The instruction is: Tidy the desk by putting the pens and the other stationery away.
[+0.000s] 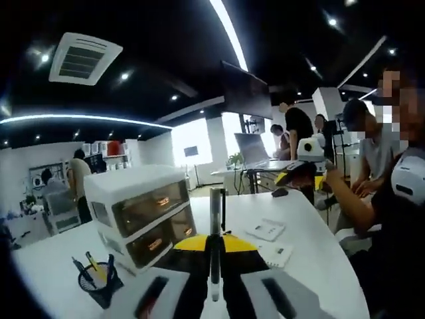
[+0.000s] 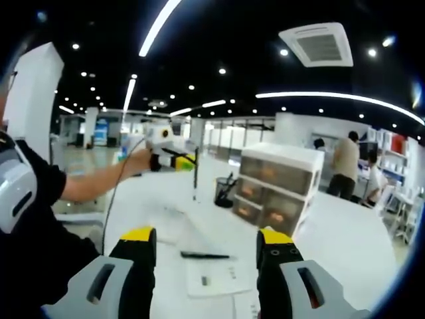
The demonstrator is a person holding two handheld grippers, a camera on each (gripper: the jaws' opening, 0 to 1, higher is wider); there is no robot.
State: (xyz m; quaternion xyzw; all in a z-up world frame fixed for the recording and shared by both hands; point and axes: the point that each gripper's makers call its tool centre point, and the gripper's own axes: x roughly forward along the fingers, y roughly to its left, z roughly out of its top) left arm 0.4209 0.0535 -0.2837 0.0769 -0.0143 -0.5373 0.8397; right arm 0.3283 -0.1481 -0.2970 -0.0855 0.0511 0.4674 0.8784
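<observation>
left tool (image 1: 214,256) clamps an upright pen (image 1: 215,226), tip hidden; right tool (image 2: 206,249) spread, empty.

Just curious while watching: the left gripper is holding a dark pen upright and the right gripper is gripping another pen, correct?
Not quite. The left gripper does hold the dark pen upright, but in the right gripper view the right gripper is open and empty; a black pen lies on the white desk.

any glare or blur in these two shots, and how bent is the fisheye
Left gripper view: ceiling light strips blow out white and bow into arcs; the windows behind the drawer unit are overexposed; the pen in the left gripper is sharp, the background people soft. Right gripper view: the table glares white, the right gripper is crisp, the far left gripper slightly smeared.
</observation>
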